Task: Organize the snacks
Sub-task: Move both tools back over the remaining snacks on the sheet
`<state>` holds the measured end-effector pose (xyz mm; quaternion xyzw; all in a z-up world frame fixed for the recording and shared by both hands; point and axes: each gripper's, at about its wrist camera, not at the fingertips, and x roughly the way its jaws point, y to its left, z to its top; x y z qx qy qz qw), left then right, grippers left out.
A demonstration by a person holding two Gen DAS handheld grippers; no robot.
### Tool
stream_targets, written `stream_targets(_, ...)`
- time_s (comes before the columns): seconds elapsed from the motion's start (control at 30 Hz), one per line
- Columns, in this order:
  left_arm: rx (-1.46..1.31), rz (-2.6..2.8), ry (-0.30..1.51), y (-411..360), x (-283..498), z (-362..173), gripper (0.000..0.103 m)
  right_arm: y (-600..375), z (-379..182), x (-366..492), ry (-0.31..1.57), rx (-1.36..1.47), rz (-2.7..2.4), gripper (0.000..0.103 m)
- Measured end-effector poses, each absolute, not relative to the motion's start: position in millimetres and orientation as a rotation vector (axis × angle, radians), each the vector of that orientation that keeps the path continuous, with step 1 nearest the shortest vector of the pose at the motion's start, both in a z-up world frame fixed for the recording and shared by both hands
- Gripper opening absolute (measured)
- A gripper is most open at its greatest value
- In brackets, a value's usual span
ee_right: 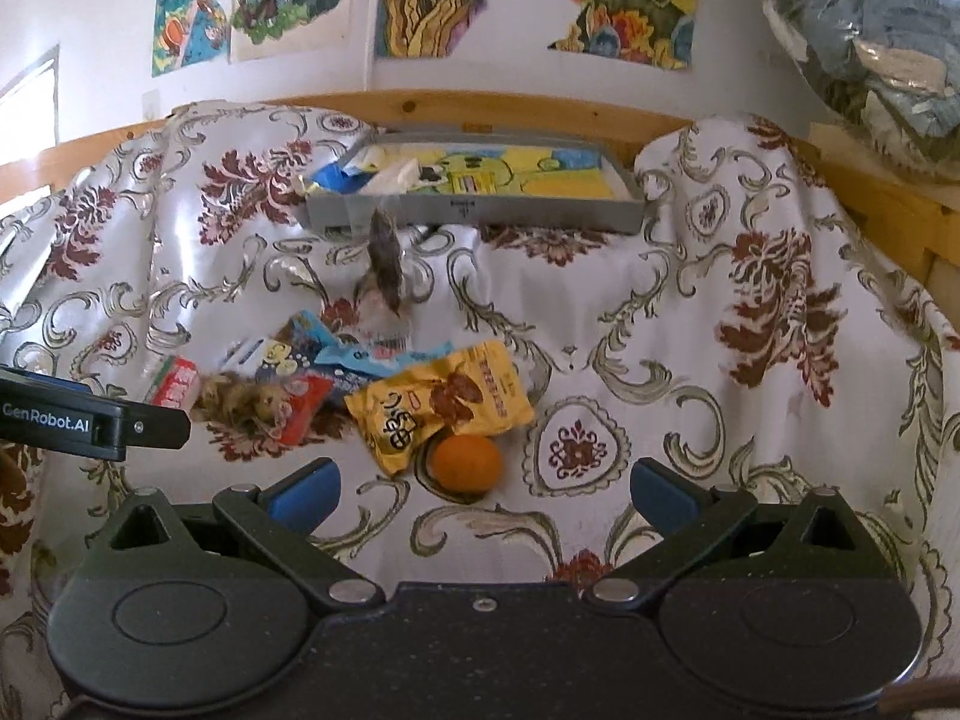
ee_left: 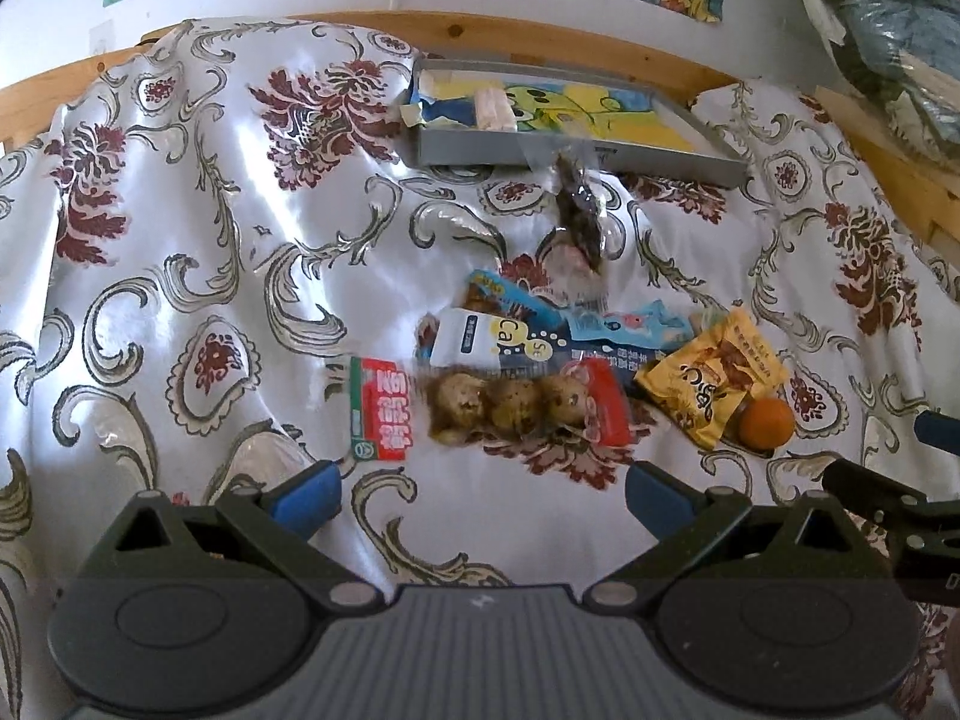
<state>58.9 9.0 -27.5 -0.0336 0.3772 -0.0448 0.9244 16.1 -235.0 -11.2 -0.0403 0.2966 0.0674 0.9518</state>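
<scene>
A pile of snacks lies on the patterned cloth: a red packet (ee_left: 384, 409), a clear pack of speckled eggs (ee_left: 510, 403), a white and blue pouch (ee_left: 480, 337), a light blue packet (ee_left: 624, 327), a yellow bag (ee_left: 711, 381) (ee_right: 441, 402) and an orange (ee_left: 766, 423) (ee_right: 467, 462). A dark snack in clear wrap (ee_left: 579, 210) (ee_right: 385, 264) lies between the pile and the grey box (ee_left: 576, 153) (ee_right: 480, 213). My left gripper (ee_left: 483, 495) is open, just short of the egg pack. My right gripper (ee_right: 483, 492) is open, just short of the orange.
The grey box sits at the far edge by a wooden rail (ee_right: 480, 111) and holds a few wrappers (ee_right: 360, 174). Bagged fabric (ee_right: 870, 48) is stacked at the far right. The right gripper's body (ee_left: 888, 516) shows at the left wrist view's right edge.
</scene>
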Motion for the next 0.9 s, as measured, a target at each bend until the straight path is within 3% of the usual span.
stream_targets(0.9,-0.048,-0.233,0.846,25,135,-27,0.103,-236,-29,60,0.655,-0.109,0.231,0.102)
